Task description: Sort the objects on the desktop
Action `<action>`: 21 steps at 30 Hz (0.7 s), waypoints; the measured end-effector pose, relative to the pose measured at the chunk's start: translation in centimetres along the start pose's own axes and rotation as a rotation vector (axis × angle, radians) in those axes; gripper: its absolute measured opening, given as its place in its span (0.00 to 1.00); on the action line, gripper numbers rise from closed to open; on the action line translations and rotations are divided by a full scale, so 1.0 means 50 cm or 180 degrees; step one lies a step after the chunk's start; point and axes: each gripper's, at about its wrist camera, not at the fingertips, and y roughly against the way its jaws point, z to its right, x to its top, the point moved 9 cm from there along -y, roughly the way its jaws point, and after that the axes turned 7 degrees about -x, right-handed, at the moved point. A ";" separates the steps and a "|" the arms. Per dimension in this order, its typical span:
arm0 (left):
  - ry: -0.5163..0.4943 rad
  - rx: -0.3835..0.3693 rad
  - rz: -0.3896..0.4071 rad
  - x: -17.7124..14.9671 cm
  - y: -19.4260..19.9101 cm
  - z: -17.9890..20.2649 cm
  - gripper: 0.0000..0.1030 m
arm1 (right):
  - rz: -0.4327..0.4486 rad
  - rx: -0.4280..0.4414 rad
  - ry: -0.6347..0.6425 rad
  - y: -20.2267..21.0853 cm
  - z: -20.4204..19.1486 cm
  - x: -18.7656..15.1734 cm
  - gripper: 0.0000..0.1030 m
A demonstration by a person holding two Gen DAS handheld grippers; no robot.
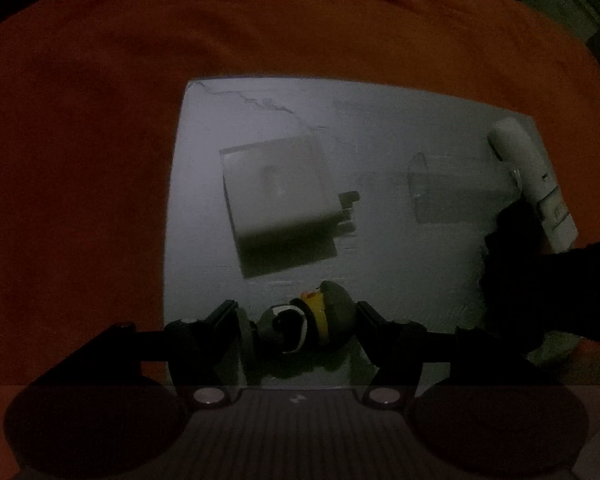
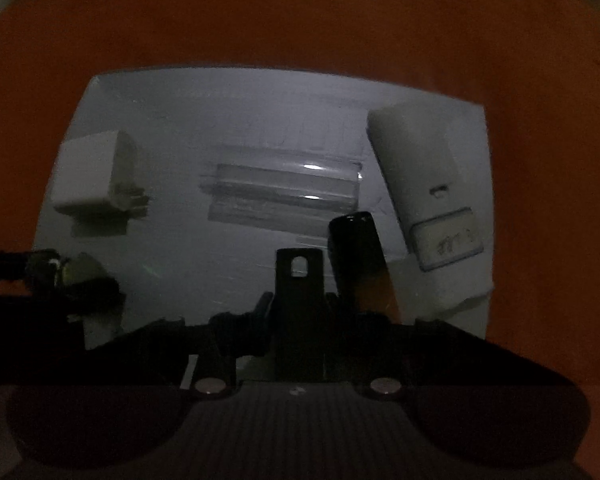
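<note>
Gripping a small round toy figure (image 1: 300, 326) (dark body, yellow band, a white patch on its face), the left gripper (image 1: 296, 320) has both fingers pressed against the toy's sides at the near edge of a pale grey tray (image 1: 380, 128), which lies on an orange cloth (image 1: 80, 140). Farther in on the tray sits a white charger block (image 1: 276, 188), tilted, with its metal prongs pointing toward the right. Near it to the right lies a clear plastic case (image 2: 288, 188), flat on the tray and faint in the dim light. A white tube-shaped bottle (image 2: 424, 184) with a label rests along the tray's right edge. The right gripper (image 2: 328, 272) hangs over the near right part of the tray; one dark finger (image 2: 356, 256) shows beside the black centre post, but the other is lost in shadow, so I cannot tell whether it is parted or closed. From the right wrist view, the toy and the left gripper appear at the far left edge.
</note>
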 end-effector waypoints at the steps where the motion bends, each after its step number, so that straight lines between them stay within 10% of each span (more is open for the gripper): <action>1: 0.0005 -0.0009 -0.0008 0.002 0.002 -0.001 0.57 | -0.0003 0.0046 -0.0008 0.003 0.000 -0.001 0.27; 11: 0.0077 0.0074 -0.0115 0.010 0.012 -0.004 0.57 | -0.0028 0.0012 -0.0076 -0.008 0.012 -0.003 0.29; 15: 0.0099 0.0096 -0.0124 0.013 0.013 0.000 0.61 | -0.0064 0.0035 -0.0091 -0.009 0.005 -0.007 0.47; 21: 0.0098 0.0238 -0.0062 0.002 0.018 0.014 0.62 | -0.0067 -0.0010 -0.0060 -0.007 -0.006 -0.012 0.38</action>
